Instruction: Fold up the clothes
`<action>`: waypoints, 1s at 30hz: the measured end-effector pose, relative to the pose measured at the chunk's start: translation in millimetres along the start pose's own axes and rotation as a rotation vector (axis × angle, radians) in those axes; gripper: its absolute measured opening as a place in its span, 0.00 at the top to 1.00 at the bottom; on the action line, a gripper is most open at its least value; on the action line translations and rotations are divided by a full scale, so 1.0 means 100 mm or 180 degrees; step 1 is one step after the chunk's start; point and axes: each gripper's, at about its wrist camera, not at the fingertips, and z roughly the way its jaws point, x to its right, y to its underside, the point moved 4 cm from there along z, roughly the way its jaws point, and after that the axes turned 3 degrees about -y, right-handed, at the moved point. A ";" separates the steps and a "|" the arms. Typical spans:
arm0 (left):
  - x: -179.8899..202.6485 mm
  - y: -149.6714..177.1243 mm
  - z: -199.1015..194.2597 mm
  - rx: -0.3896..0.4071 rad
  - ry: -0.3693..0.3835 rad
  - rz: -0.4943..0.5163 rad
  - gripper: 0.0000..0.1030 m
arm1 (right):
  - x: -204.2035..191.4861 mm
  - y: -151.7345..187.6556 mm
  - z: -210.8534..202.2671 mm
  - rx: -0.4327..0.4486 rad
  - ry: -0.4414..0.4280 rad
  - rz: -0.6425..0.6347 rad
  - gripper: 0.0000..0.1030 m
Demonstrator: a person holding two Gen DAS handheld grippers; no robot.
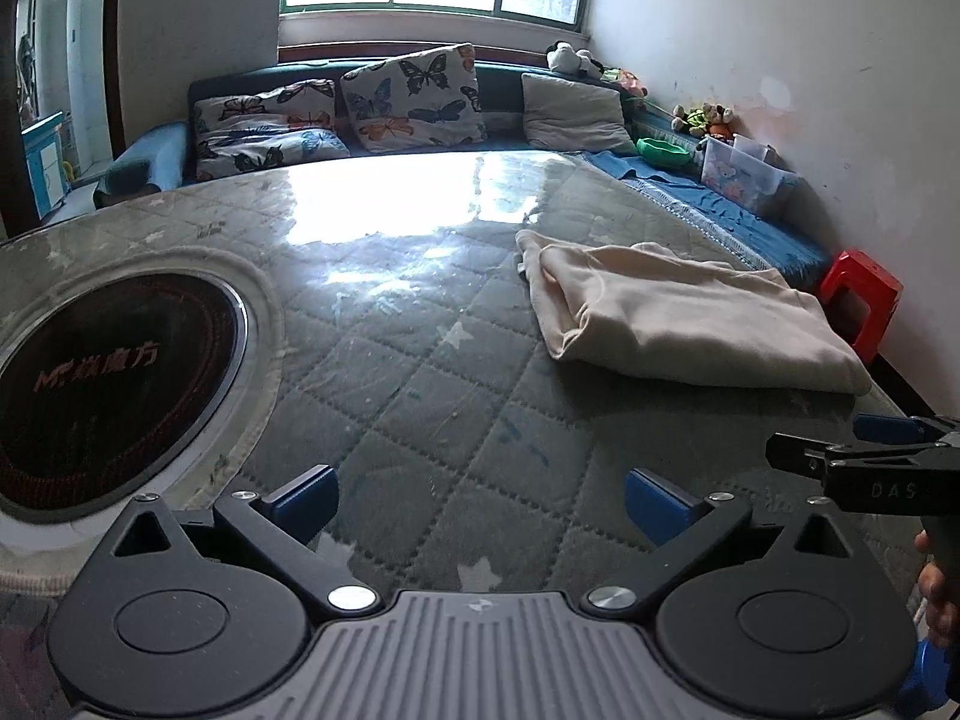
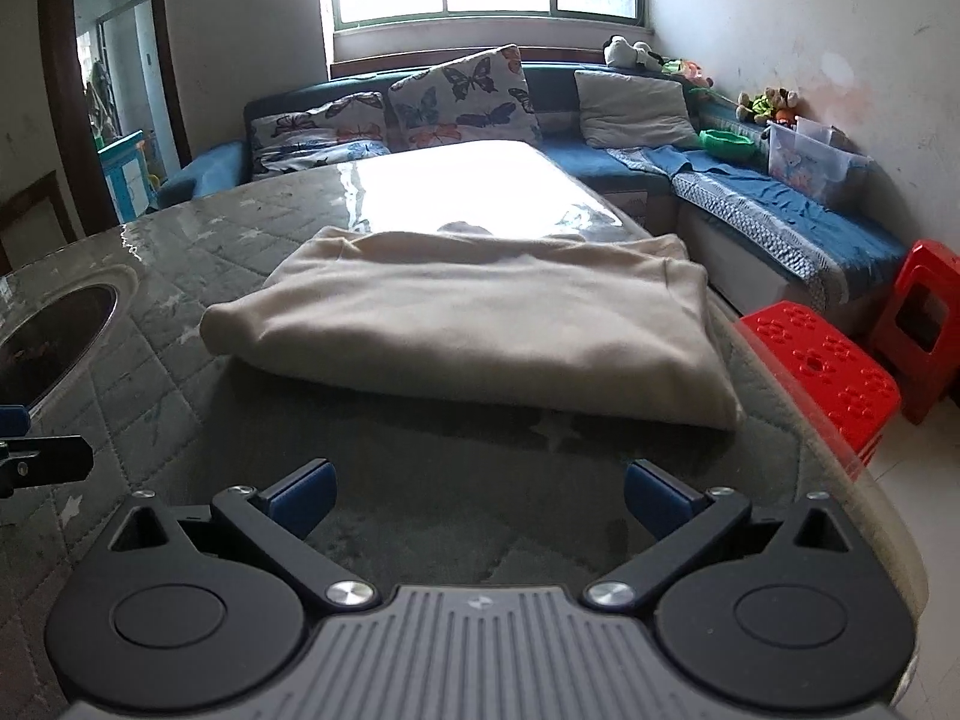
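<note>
A cream garment (image 2: 480,324) lies folded in a flat rectangle on the quilted, glass-topped table (image 2: 150,360). In the left wrist view the garment (image 1: 690,318) lies ahead and to the right. My left gripper (image 1: 480,507) is open and empty, low over the table, left of the garment. My right gripper (image 2: 477,501) is open and empty, just short of the garment's near edge. The right gripper's tip also shows at the right edge of the left wrist view (image 1: 852,450).
A round black inset cooktop (image 1: 114,384) sits in the table at the left. Red plastic stools (image 2: 822,372) stand by the table's right edge. A blue sofa with butterfly cushions (image 2: 456,99) and a plastic box (image 2: 810,162) lies beyond.
</note>
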 end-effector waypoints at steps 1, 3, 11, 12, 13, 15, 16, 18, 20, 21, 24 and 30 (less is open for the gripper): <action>0.00 0.02 -0.01 -0.0008 -0.0004 -0.0002 0.00 | -0.01 0.01 0.00 -0.0003 -0.0011 0.0007 0.00; 0.00 0.04 -0.02 -0.0015 0.0000 0.0015 0.00 | -0.03 0.04 -0.01 -0.0005 -0.0015 0.0016 0.00; 0.03 0.10 -0.10 -0.0002 0.0038 -0.0027 0.00 | -0.09 0.10 -0.03 -0.0019 -0.0054 0.0045 0.00; 0.04 0.11 -0.10 -0.0003 0.0038 -0.0027 0.00 | -0.09 0.11 -0.04 -0.0016 -0.0059 0.0053 0.00; 0.04 0.12 -0.11 -0.0006 0.0049 -0.0027 0.00 | -0.09 0.12 -0.05 -0.0012 -0.0062 0.0060 0.00; 0.06 0.13 -0.12 -0.0019 0.0071 -0.0033 0.00 | -0.09 0.13 -0.07 -0.0008 -0.0062 0.0071 0.00; 0.07 0.14 -0.13 -0.0022 0.0078 -0.0034 0.00 | -0.09 0.14 -0.07 -0.0007 -0.0062 0.0077 0.00; 0.08 0.15 -0.14 -0.0020 0.0079 -0.0042 0.00 | -0.09 0.15 -0.09 -0.0001 -0.0065 0.0083 0.00; 0.08 0.16 -0.15 -0.0018 0.0061 -0.0041 0.00 | -0.09 0.16 -0.11 0.0005 -0.0065 0.0088 0.00; 0.08 0.17 -0.15 -0.0021 0.0057 -0.0034 0.00 | -0.09 0.17 -0.11 0.0006 -0.0067 0.0089 0.00; 0.09 0.19 -0.16 -0.0030 0.0057 -0.0042 0.00 | -0.10 0.20 -0.13 0.0005 -0.0074 0.0091 0.00; 0.11 0.23 -0.19 -0.0036 0.0071 -0.0025 0.00 | -0.12 0.24 -0.15 -0.0002 -0.0080 0.0093 0.00</action>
